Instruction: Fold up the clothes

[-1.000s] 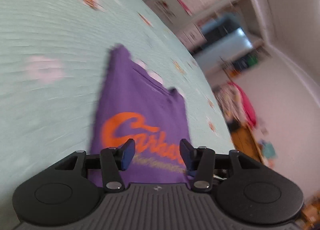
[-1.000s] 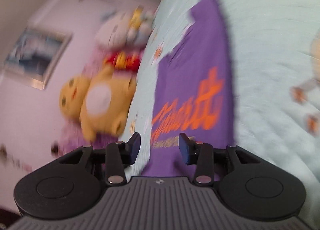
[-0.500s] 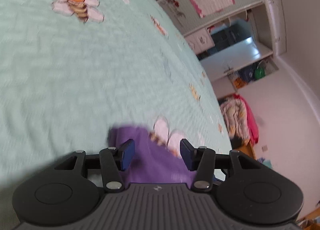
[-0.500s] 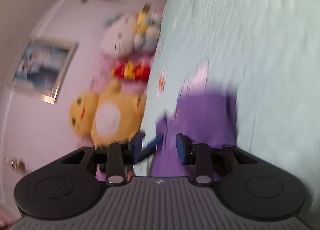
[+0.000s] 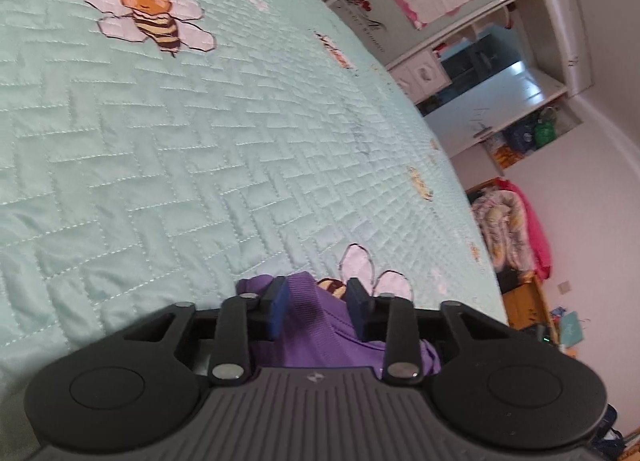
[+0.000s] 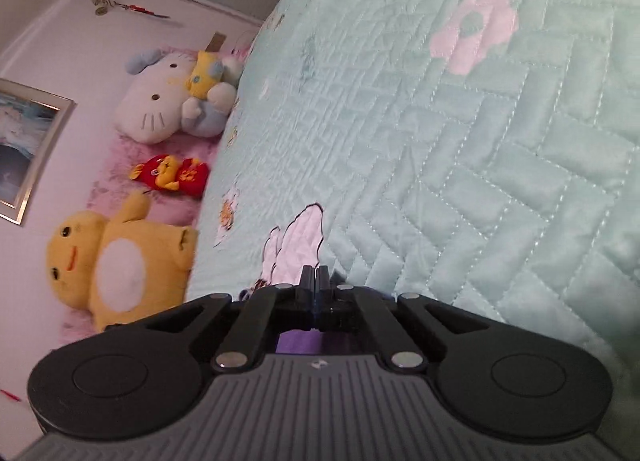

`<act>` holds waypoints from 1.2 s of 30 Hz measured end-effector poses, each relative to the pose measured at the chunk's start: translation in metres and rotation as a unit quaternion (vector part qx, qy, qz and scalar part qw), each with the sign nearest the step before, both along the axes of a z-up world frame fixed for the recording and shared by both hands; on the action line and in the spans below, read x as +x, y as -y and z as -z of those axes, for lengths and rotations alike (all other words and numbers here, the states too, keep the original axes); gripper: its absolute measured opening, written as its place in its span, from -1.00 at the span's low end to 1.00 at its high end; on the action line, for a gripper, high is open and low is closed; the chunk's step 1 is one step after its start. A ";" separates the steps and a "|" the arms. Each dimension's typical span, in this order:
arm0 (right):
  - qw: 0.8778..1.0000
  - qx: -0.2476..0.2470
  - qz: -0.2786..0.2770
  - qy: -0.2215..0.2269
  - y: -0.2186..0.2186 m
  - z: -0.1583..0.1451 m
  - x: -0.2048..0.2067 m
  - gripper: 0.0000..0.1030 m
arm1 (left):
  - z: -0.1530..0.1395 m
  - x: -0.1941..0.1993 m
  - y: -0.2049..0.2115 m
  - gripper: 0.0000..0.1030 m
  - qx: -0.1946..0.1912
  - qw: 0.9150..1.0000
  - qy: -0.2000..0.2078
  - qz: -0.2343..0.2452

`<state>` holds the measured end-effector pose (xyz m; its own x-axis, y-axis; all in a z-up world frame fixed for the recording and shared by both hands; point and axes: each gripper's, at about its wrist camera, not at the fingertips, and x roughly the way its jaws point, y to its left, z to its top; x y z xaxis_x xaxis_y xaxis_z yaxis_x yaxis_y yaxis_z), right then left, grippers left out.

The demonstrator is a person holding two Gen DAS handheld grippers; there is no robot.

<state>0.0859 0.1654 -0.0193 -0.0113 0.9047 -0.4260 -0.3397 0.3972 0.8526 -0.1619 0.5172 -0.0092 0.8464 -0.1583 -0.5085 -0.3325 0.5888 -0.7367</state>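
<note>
Both views look forward from just behind a gripper, low and close over a mint quilt (image 5: 200, 149) on a bed, tilted downward. The left wrist view faces along the quilt toward shelves (image 5: 520, 101) and a pile of bedding (image 5: 508, 221) at the right of the picture. The right wrist view faces toward stuffed toys (image 6: 120, 257) along a wall at its left. Both take in the quilt and a purple shirt (image 5: 320, 325) just under the lens, with an embroidered bee's wings (image 6: 300, 237) right past the fingertips.
</note>
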 end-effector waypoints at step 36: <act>0.993 -0.047 -0.057 0.089 -0.074 -0.021 -0.061 -1.00 | -0.027 0.022 0.089 -0.13 0.175 0.983 -0.034 0.051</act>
<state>0.0247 0.2395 0.0021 -0.0273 0.8580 -0.5130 -0.5293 0.4229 0.7355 -0.1399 0.4279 0.0174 0.7977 -0.0469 -0.6012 -0.2990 0.8350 -0.4619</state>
